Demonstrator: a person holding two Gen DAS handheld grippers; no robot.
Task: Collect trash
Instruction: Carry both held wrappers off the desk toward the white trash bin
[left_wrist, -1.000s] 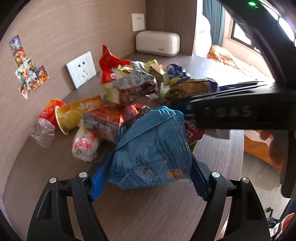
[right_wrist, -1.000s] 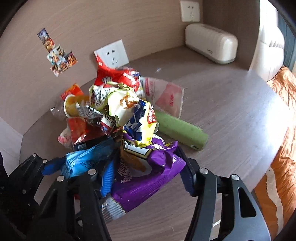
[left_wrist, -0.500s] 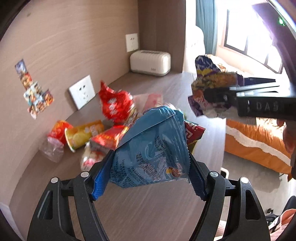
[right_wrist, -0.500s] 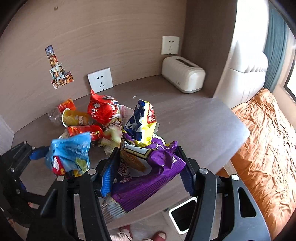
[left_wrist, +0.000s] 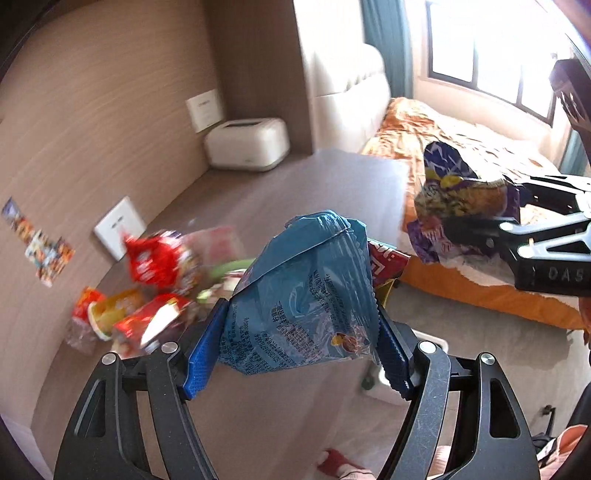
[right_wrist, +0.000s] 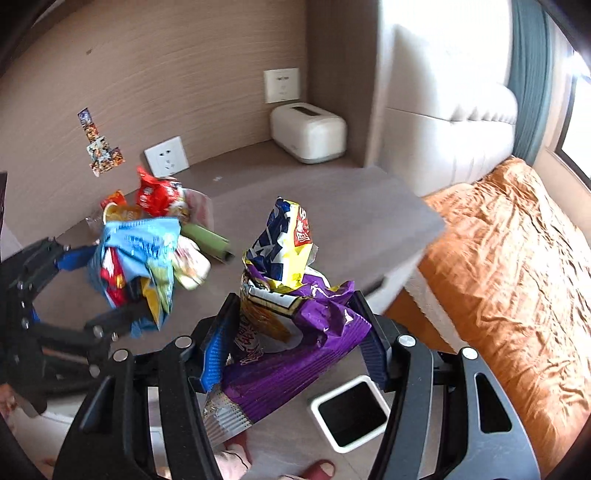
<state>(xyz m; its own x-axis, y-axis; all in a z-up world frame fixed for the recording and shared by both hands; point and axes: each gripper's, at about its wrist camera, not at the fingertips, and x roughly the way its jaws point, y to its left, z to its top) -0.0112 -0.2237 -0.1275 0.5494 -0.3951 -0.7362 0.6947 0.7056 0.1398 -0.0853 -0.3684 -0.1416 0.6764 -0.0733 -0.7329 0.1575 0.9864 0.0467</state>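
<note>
My left gripper is shut on a blue snack bag, held in the air off the desk; a red wrapper hangs behind the bag. In the right wrist view, my right gripper is shut on a purple chip bag with a crumpled blue-and-yellow wrapper sticking out of its top. Each gripper also appears in the other's view: left gripper, right gripper. A white bin with a dark inside stands on the floor under my right gripper. More trash stays on the desk: a red bag, a green tube.
The brown desk ends in a corner at the right, beside a bed with an orange cover. A white box sits at the desk's back corner. A person's feet stand on the floor near the bin.
Both grippers have pulled back and up from the trash pile, each with its bag. The desk looks farther off, and the floor bin has come into the right wrist view.
</note>
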